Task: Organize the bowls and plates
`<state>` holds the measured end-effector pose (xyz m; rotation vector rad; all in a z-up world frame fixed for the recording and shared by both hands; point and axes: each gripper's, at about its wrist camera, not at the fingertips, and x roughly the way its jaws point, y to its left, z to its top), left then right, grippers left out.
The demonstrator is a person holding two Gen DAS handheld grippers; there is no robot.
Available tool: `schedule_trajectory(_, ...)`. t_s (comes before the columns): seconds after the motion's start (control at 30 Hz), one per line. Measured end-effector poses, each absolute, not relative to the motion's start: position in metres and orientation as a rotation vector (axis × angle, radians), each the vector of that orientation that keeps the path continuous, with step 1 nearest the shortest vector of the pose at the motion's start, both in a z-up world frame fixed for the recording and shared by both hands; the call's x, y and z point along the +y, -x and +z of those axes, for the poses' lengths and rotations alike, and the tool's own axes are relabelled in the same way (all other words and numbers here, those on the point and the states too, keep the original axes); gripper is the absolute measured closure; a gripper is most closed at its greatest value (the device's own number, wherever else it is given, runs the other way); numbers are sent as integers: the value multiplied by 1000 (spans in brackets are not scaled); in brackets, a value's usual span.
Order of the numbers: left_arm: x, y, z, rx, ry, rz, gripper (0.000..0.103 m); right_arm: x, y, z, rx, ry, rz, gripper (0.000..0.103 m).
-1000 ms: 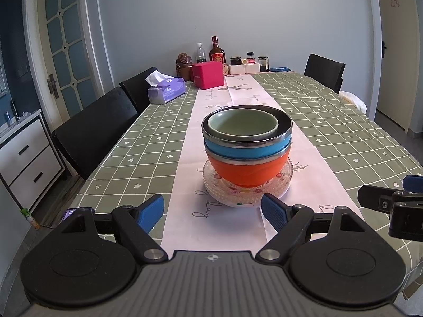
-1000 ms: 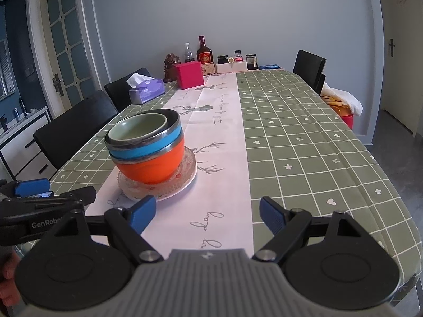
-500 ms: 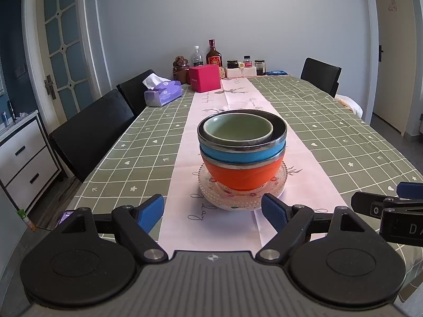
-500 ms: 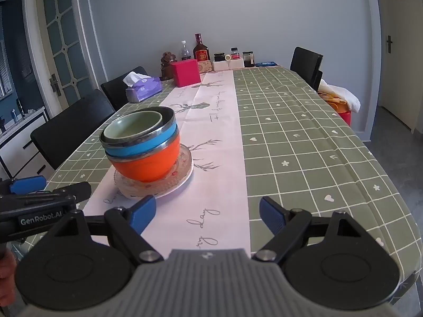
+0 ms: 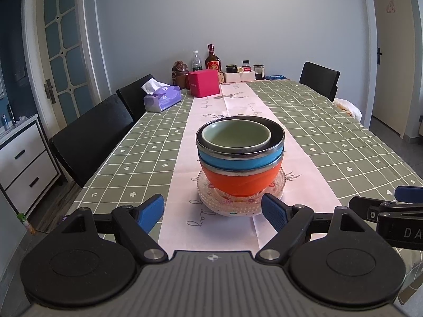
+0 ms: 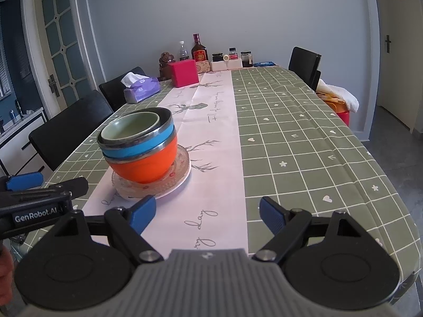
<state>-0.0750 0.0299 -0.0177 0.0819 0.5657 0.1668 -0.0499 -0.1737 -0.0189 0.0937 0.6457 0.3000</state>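
A small green bowl (image 5: 236, 134) (image 6: 130, 126) sits nested in a blue steel-rimmed bowl (image 5: 239, 159) (image 6: 148, 145). That one rests in an orange bowl (image 5: 239, 182) (image 6: 148, 166). The stack stands on a beaded glass plate (image 5: 211, 198) (image 6: 182, 163) on the pink runner. My left gripper (image 5: 213, 211) is open, just in front of the plate and centred on the stack, with nothing between its fingers. My right gripper (image 6: 207, 212) is open too, off to the stack's right over the runner. Each gripper shows at the edge of the other's view.
At the far end of the table stand a purple tissue box (image 5: 162, 99), a pink box (image 5: 205, 85) and bottles and jars (image 5: 212, 62). Black chairs (image 5: 90, 140) line the left side, and one more chair (image 5: 320, 79) is at the far right. The table's right edge (image 6: 396, 198) curves away.
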Motion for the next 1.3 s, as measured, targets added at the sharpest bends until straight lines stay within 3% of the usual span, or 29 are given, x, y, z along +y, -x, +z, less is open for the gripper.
schedule_trajectory(1.3, 35, 72, -22, 581, -52, 160, 5, -161, 46, -29, 696, -75, 317, 19)
